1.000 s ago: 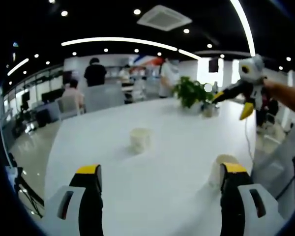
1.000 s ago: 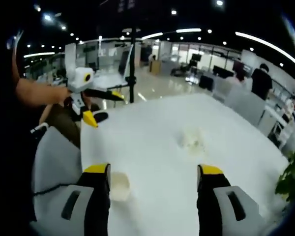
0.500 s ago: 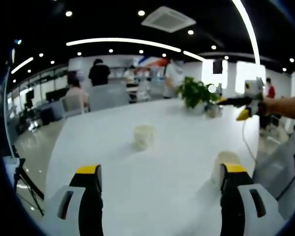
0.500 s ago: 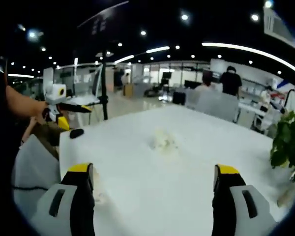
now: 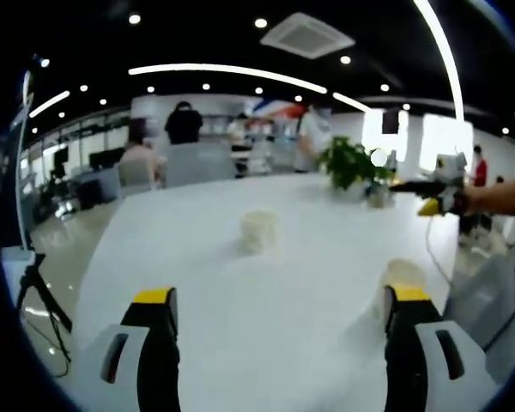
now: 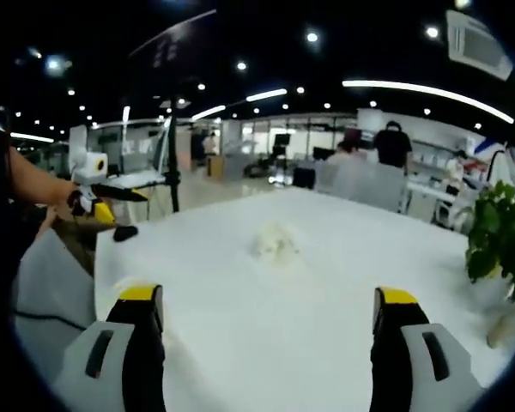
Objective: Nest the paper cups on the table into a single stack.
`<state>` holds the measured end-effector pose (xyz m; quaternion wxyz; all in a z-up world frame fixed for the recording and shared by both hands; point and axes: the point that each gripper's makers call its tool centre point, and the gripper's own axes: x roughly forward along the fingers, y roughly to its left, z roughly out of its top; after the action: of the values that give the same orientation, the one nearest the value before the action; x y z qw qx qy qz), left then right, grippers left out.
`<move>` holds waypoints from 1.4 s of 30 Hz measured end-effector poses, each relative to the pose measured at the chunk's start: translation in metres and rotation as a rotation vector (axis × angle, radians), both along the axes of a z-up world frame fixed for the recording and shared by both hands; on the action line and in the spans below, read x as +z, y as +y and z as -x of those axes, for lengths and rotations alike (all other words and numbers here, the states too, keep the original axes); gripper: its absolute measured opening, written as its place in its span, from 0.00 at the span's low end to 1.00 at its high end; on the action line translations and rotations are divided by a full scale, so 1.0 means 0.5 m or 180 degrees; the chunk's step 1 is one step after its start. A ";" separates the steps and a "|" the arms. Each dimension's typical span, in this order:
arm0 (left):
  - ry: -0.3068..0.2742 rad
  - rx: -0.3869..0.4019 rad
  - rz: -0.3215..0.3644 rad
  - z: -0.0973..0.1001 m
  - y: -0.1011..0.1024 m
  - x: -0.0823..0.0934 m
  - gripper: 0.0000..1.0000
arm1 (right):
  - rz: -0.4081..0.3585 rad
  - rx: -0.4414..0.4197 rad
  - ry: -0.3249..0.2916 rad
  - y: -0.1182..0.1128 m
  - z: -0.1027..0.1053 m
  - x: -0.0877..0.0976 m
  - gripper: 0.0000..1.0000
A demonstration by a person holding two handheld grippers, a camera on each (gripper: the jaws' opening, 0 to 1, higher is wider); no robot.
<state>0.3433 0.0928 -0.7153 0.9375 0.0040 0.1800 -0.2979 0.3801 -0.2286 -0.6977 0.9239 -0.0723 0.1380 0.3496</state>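
- The big white counter [image 5: 206,257] holds two paper cups: a far cup [image 5: 258,231] mid-counter, a near cup [image 5: 402,276] by the right jaw.
- The left gripper [image 5: 279,300] and right gripper [image 6: 266,296] are wide apart, holding nothing.
- Best go slow and squeeze one cup gently.

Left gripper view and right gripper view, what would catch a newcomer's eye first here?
A broad white table spreads ahead, with a small white paper cup standing alone near its middle. A second white paper cup sits just beyond the left gripper, whose yellow-tipped jaws are spread wide; the right gripper is open too. A leafy green potted plant stands at the far edge.
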 end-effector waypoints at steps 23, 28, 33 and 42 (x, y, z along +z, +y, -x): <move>-0.0045 -0.0163 -0.0067 -0.025 -0.011 -0.028 0.98 | -0.0225 -0.0179 -0.0292 -0.013 -0.008 0.019 1.00; -0.0025 -0.0114 -0.0022 -0.042 -0.015 -0.038 0.98 | -0.0261 -0.0282 -0.0240 -0.024 -0.010 0.003 1.00; 0.0031 -0.0094 -0.0061 -0.062 -0.029 -0.069 0.98 | -0.0211 -0.0336 -0.0177 -0.025 -0.007 -0.023 1.00; 0.0173 -0.0037 0.0019 -0.120 -0.069 -0.113 0.98 | -0.0242 -0.0370 -0.0069 -0.031 0.003 -0.048 1.00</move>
<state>0.4032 0.0582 -0.7719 0.9305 -0.0058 0.2045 -0.3039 0.3787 -0.2443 -0.7216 0.9461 -0.0328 0.1186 0.2996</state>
